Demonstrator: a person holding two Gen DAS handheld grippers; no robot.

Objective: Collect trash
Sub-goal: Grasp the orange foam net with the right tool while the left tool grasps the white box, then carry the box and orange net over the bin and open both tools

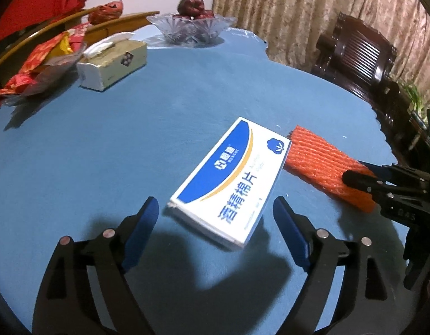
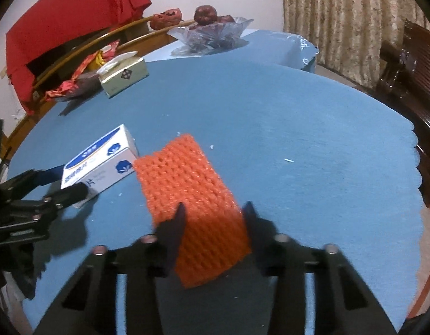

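Observation:
A white and blue carton (image 1: 228, 181) lies on the blue tablecloth; it also shows in the right wrist view (image 2: 100, 162). My left gripper (image 1: 215, 212) is open, its blue pads either side of the carton's near end, not touching it. An orange foam net sleeve (image 2: 192, 201) lies next to the carton; it also shows in the left wrist view (image 1: 326, 164). My right gripper (image 2: 215, 217) has its fingers against both sides of the sleeve's near end and grips it.
A tissue box (image 1: 111, 61), red wrappers on a plate (image 1: 41, 67) and a glass bowl of dates (image 1: 192, 25) stand at the far side. A dark wooden chair (image 1: 362, 61) stands past the table's right edge. Small white scraps (image 2: 288, 160) lie on the cloth.

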